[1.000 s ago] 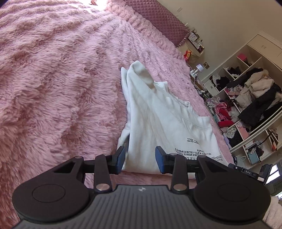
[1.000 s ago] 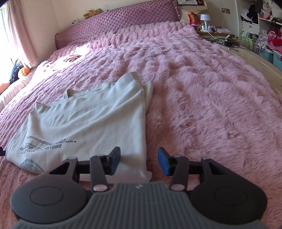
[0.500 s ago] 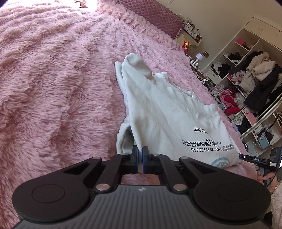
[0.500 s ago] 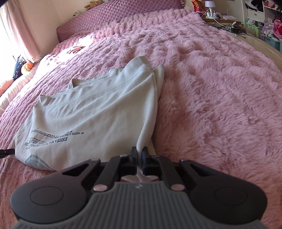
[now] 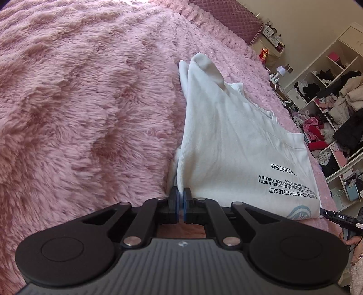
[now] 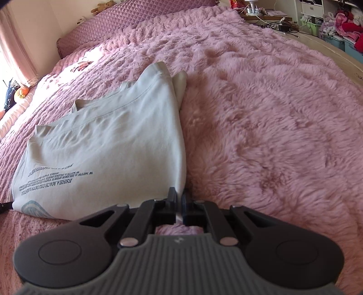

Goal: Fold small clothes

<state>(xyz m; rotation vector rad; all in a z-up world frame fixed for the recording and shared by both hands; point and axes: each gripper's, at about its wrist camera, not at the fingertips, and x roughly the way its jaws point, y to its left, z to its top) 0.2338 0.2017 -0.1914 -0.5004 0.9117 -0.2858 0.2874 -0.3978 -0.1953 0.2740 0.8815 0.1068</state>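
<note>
A white T-shirt with dark printed text lies on the pink furry bedspread, sides folded in. My left gripper is shut on the shirt's near hem corner and lifts that edge a little. In the right wrist view the same T-shirt lies to the left. My right gripper is shut on its other near hem corner, with the cloth pinched between the fingers and raised off the bedspread.
A quilted purple headboard stands at the far end of the bed. Open shelves stuffed with clothes stand past the bed's right side. A bedside table with a lamp is beyond the bed.
Both grippers went from open at the hem to shut on the two hem corners. The pinched hem has since risen slightly, and the shirt fills more of both views.
</note>
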